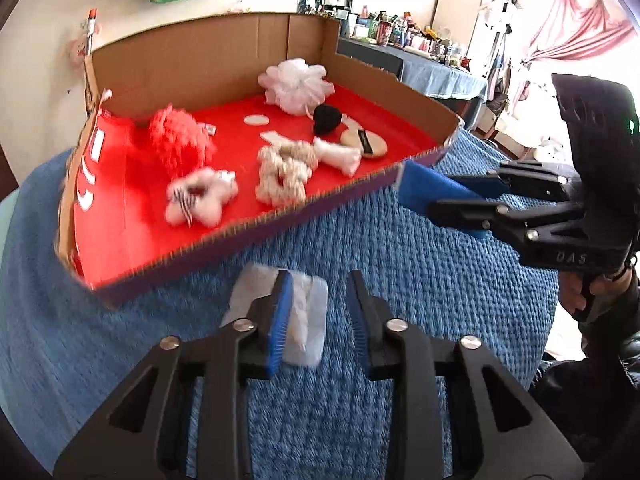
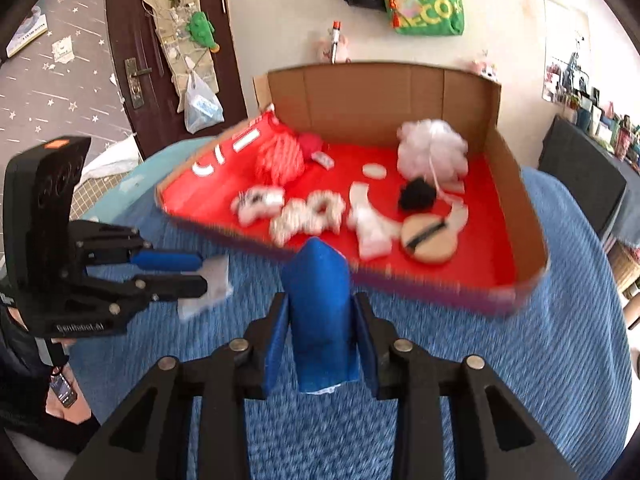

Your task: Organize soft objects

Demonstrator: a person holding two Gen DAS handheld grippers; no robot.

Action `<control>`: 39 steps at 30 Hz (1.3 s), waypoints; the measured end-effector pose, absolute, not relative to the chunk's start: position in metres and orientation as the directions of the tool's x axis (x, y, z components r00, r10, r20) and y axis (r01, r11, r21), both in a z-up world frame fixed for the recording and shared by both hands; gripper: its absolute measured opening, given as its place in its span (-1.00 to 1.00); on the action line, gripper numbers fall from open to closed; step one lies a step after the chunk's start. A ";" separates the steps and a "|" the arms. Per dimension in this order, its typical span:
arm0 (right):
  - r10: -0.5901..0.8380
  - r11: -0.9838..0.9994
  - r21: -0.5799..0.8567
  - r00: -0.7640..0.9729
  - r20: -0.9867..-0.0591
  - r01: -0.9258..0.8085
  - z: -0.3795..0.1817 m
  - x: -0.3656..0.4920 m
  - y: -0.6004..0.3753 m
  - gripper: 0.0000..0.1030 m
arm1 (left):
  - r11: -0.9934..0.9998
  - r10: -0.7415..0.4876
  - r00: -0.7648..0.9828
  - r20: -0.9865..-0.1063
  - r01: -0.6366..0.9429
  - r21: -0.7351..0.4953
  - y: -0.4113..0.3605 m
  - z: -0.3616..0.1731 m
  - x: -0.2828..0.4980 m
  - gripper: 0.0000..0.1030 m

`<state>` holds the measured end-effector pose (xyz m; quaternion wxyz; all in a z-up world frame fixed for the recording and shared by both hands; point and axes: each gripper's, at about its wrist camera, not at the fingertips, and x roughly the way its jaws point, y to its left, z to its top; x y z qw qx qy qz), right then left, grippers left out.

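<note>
A cardboard box with a red floor sits on a blue knitted cover. It holds a white mesh puff, a red puff, a black pompom, a beige powder puff, a white bone toy and fluffy scrunchies. My left gripper is open over a white soft pad lying on the cover; it also shows in the right wrist view. My right gripper is shut on a blue sponge, just short of the box's near wall.
The blue knitted cover spreads around the box. A dark door and a green bag hang on the wall behind. A cluttered table stands at the right.
</note>
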<state>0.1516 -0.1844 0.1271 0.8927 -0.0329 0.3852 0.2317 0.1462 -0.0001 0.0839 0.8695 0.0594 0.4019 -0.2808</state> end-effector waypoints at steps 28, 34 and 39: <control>0.287 0.922 0.053 0.587 -0.757 -0.383 0.087 0.141 -0.182 -0.29 | 0.811 -0.394 0.512 -0.763 0.585 -0.027 -0.001 0.060 0.155 -0.58; 0.270 0.916 0.011 0.592 -0.759 -0.402 0.087 0.137 -0.171 -0.63 | 0.812 -0.409 0.521 -0.749 0.583 -0.038 -0.001 0.067 0.147 -0.62; 0.307 0.910 0.042 0.605 -0.735 -0.412 0.097 0.131 -0.172 -0.65 | 0.802 -0.437 0.517 -0.736 0.594 -0.059 -0.003 0.074 0.142 -0.62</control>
